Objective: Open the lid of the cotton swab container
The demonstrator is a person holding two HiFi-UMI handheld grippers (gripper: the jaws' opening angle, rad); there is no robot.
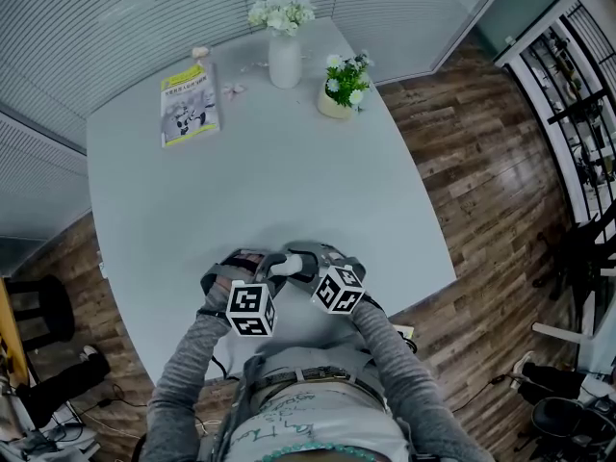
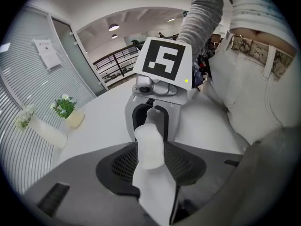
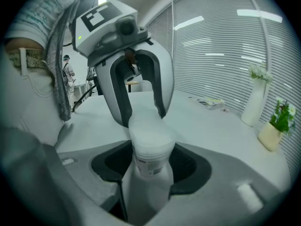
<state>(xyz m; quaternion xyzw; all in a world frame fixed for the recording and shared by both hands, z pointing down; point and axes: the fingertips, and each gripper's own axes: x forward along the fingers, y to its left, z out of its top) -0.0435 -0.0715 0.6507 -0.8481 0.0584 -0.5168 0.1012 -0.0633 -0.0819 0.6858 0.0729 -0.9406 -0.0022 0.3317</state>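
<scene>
A white cotton swab container [image 1: 281, 266] is held above the table's near edge, between my two grippers, which face each other. My right gripper [image 3: 150, 173] is shut on the labelled body [image 3: 149, 161], which sits between its dark pads. The lid [image 3: 151, 128] points away from it toward my left gripper [image 3: 143, 111], whose fingers [image 3: 121, 98] straddle the lid. In the left gripper view the lid end [image 2: 155, 192] fills the gap between that gripper's pads. The container's far part [image 2: 150, 145] runs toward the right gripper [image 2: 149, 116]. From the head camera, the left gripper [image 1: 262, 264] and right gripper [image 1: 296, 260] nearly meet.
The pale grey table [image 1: 269, 181] carries a magazine [image 1: 189, 106] at the far left. A white vase of flowers [image 1: 285, 58] and a small potted plant [image 1: 339, 96] stand at the far edge. A dark stool [image 1: 38, 311] stands on the wooden floor to the left.
</scene>
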